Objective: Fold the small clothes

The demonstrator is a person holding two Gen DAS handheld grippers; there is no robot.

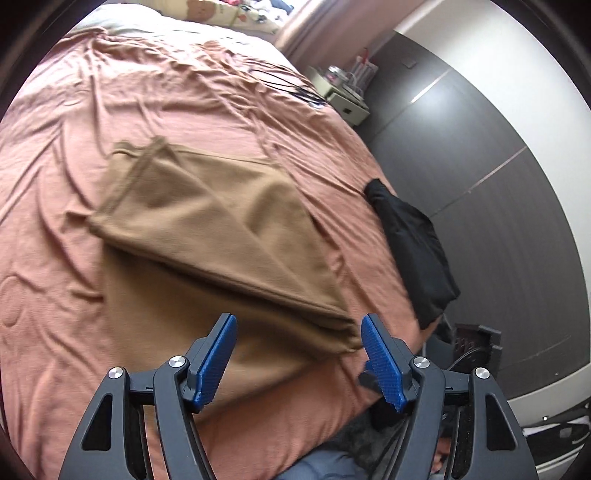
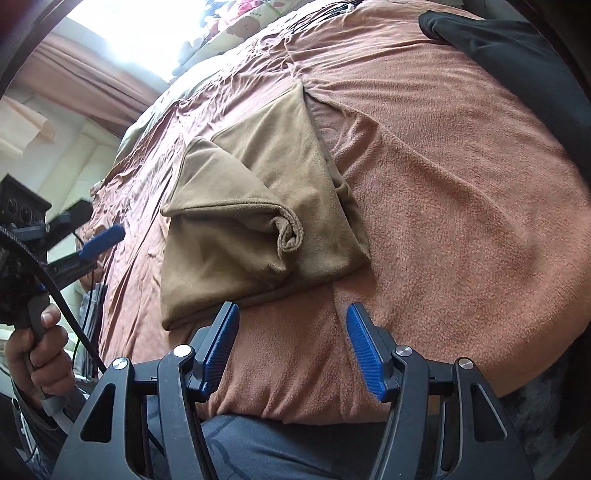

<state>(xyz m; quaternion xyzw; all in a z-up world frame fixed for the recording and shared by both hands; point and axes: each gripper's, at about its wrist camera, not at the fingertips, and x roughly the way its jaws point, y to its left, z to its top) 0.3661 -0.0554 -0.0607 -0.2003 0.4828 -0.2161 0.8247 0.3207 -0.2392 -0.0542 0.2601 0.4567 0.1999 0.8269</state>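
Note:
A tan garment point(image 1: 207, 229) lies partly folded on the pink bedspread point(image 1: 74, 140), its top layer turned over in a slanted flap. My left gripper point(image 1: 298, 326) is open just above the garment's near folded corner, which reaches in between the blue pads without touching them. The right wrist view shows the same tan garment point(image 2: 251, 221) with a rolled edge in its middle. My right gripper point(image 2: 293, 312) is open over the bare bedspread point(image 2: 443, 192), just in front of the garment's near edge, holding nothing. A hand point(image 2: 37, 350) grips the left tool at the left.
A black garment point(image 1: 410, 240) hangs over the bed's right edge, also at the top right as the black garment point(image 2: 517, 55). Dark cables point(image 1: 295, 86) lie on the far bedspread. A bedside cabinet point(image 1: 345, 98) stands beyond, with pillows point(image 1: 221, 13) at the head.

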